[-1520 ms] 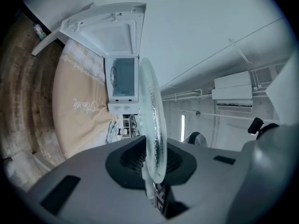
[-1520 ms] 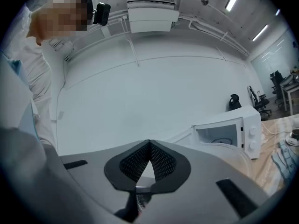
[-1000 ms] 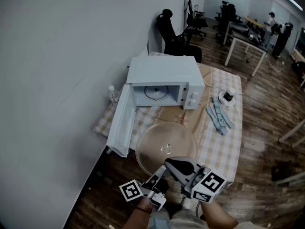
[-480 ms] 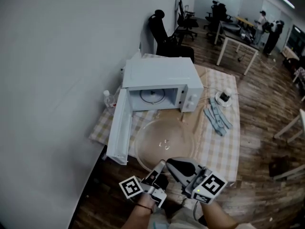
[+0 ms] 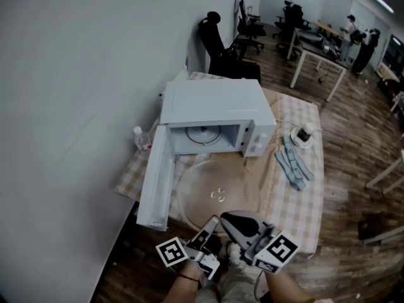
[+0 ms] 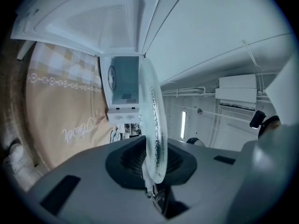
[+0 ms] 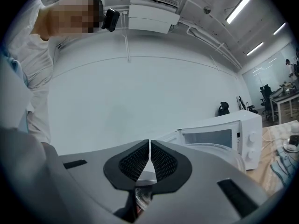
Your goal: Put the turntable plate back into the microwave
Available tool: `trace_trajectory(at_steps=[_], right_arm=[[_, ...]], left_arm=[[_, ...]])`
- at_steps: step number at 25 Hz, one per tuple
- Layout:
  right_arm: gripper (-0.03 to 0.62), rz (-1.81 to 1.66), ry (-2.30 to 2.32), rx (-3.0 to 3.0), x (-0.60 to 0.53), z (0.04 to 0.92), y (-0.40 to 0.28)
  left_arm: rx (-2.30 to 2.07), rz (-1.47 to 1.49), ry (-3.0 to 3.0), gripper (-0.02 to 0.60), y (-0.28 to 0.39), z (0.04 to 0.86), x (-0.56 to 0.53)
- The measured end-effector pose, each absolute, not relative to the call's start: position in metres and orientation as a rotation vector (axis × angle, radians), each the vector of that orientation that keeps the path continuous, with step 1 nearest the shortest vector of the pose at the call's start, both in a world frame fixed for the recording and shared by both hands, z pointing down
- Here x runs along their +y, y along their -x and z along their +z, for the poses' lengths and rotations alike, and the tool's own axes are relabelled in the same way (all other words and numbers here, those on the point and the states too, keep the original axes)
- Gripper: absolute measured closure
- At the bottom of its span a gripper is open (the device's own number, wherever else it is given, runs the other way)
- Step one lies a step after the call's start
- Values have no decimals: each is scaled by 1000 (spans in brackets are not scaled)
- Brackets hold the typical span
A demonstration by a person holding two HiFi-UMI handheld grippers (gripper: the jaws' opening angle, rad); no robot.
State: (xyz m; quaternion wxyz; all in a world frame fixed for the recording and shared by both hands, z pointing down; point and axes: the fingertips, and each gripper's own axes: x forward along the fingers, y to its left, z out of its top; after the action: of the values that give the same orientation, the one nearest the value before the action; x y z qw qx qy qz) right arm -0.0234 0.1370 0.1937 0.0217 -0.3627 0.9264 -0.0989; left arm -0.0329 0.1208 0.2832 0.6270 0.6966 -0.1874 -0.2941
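The clear glass turntable plate (image 5: 218, 191) hangs level just in front of the white microwave (image 5: 214, 103), whose door (image 5: 154, 178) swings open to the left. A roller ring lies in the cavity (image 5: 205, 132). My left gripper (image 5: 213, 223) is shut on the plate's near rim; in the left gripper view the plate (image 6: 154, 120) stands edge-on between the pads of that gripper (image 6: 150, 149). My right gripper (image 5: 231, 218) sits beside it at the same rim. Its jaws (image 7: 149, 146) are pressed together with nothing between them, and the plate (image 7: 224, 152) and microwave (image 7: 219, 134) show beyond.
The microwave stands on a table with a checked cloth (image 5: 297, 197). A blue rag (image 5: 291, 163) and a small dark object on a saucer (image 5: 303, 132) lie to its right, a bottle (image 5: 140, 137) to its left by the wall. Office chairs (image 5: 221, 43), desks and people (image 5: 360, 36) are farther back.
The plate and both grippers have come nearer the microwave's open front; the microwave now looks larger and closer. Both grippers hold as before.
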Motion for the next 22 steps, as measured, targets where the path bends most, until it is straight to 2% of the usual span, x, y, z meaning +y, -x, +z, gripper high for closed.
trace_trajectory(at_steps=[22], right_arm=[[560, -363, 1044, 2880, 41, 240, -6]], left_arm=[[-454, -630, -1605, 543, 14, 333, 42]])
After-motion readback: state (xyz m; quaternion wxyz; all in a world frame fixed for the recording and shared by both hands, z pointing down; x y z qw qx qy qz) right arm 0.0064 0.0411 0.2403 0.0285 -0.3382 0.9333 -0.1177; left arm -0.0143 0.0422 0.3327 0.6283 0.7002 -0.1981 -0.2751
